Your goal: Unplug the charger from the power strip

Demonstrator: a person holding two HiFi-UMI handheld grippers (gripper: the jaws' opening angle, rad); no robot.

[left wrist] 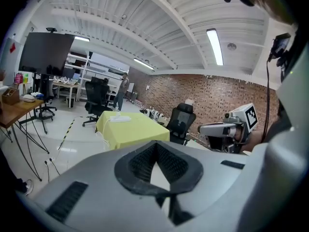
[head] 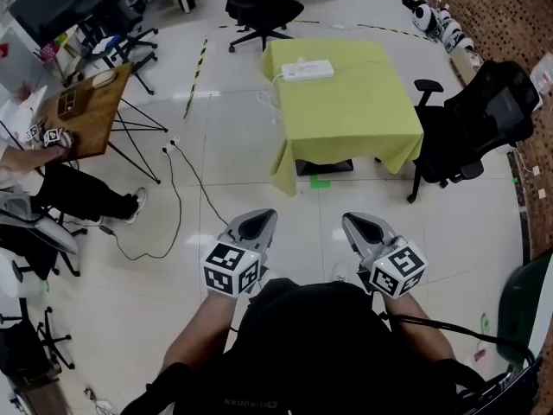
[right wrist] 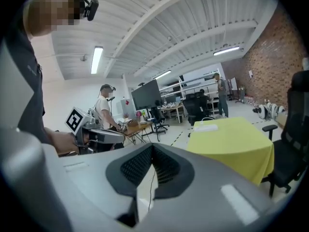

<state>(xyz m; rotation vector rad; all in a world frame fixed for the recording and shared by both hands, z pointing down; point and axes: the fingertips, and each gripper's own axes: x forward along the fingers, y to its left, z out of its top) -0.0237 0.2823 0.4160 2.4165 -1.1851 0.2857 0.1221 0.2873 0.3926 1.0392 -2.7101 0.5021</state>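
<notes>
I list left tool [head: 259, 220], right tool [head: 358, 222]: ribbed jaws together, empty; ahead, white oblong power strip [head: 308, 69] on yellow-cloth counter [head: 354, 115].

Table [head: 346, 102]: square, draped in a yellow-green cloth, standing on the floor [head: 233, 145].
- On the table, at its far edge: white power strip [head: 308, 69]; a white cable [head: 275, 89] hangs from it over the table's left side.

Floor: pale glossy tiles.
- Under the table's near edge: green marker [head: 320, 181].
- Left of the table: black cable [head: 177, 197] lying loose; black-and-yellow tape stripe [head: 196, 76]; wooden desk [head: 91, 111].
- Right of the table, just beside it: black office chair [head: 475, 119].
- Beyond the table: second black office chair [head: 259, 7].
</notes>
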